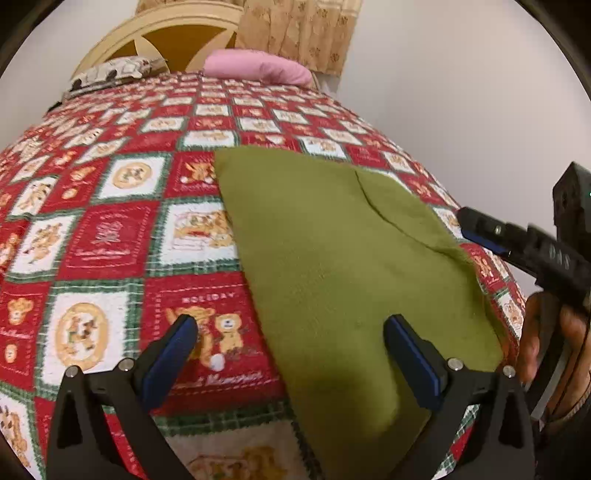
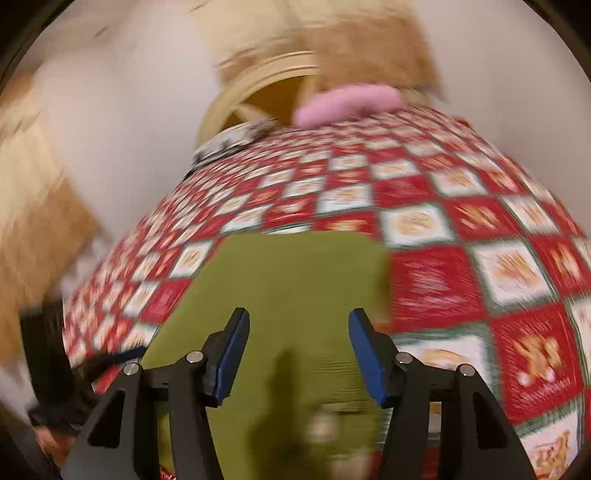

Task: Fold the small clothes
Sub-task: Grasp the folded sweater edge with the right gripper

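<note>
Left wrist view: the green garment (image 1: 332, 258) lies flat on the bed, toward the bed's near right corner, its near end draped over the near edge. It looks like a fleecy knit, matte and nappy. A curved seam or folded flap edge shows on its far right part; what kind of garment it is cannot be told. It appears already folded into a long panel with straight sides.

Handling, as a judgement: light, fully limp, no stiffness to carry a fold by itself. The nap should grip the blue pads well, so slipping is unlikely. It will also cling to the woven bedspread (image 1: 110, 236), so dragging may bunch both layers; lifting clear is safer. Not fragile. Best hold: pinch a corner or hem edge, one gripper per corner of the same end, taking all layers together so the panel does not open.

Left gripper (image 1: 291, 343): fingers wide apart, empty, straddling the garment's left edge near the bed's near edge, one finger over bedspread, one over cloth. Contact cannot be told.

Right wrist view, heavily motion-blurred: right gripper (image 2: 299, 350) fingers apart, holding nothing, over the near part of the garment. In the left view it sits by the garment's right edge, with the hand (image 1: 554, 343) behind it.

Beyond: a pink pillow (image 1: 258, 66) and a patterned pillow (image 1: 114, 72) at the bed's far edge, against a cream headboard (image 1: 166, 29); curtain (image 1: 299, 29).
</note>
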The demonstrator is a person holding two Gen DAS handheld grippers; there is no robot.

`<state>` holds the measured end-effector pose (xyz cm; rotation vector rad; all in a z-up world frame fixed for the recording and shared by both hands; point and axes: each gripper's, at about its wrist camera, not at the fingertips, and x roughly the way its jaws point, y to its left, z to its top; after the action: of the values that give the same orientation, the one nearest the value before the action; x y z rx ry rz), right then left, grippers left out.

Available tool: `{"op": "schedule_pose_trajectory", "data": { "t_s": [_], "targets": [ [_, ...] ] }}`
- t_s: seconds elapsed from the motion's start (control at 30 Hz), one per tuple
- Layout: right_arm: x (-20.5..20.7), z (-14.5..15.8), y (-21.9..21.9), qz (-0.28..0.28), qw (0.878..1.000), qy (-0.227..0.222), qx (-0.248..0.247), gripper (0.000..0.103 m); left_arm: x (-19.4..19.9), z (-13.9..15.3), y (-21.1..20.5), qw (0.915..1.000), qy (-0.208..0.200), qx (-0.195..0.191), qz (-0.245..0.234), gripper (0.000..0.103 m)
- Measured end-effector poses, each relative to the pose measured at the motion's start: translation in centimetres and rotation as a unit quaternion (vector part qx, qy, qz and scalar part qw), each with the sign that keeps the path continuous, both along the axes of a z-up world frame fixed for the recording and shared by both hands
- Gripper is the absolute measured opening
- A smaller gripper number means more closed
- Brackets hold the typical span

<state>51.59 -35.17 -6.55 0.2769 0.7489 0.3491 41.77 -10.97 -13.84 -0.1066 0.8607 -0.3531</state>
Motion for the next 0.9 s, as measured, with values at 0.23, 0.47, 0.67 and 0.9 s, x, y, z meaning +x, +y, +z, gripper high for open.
{"op": "schedule_pose_trajectory", "data": {
  "t_s": [0.23,0.47,0.67,0.9],
  "targets": [
    [3.2,-3.1,-4.9,-0.025,0.994,0.078,0.066,0.057,0.5,-1.6,0.0,0.9995,0.017,-0.026,-0.009,0.103],
    [6.4,-5.2,-4.2,-0.001,0.988,0.122,0.093,0.057,0.2,-1.6,-0.8,0.9999,0.007,-0.007,-0.010,0.103],
    [8.2,-5.9,-3.0,0.023,0.986,0.124,0.112,0.045,0.2,-1.6,-1.1,0.9999,0.003,0.003,-0.013,0.103],
    [9.1,-6.9,-3.4,0.034,0.981,0.130,0.141,0.037,0.2,-1.7,-1.3,0.9998,0.004,0.004,-0.019,0.103]
  ]
}}
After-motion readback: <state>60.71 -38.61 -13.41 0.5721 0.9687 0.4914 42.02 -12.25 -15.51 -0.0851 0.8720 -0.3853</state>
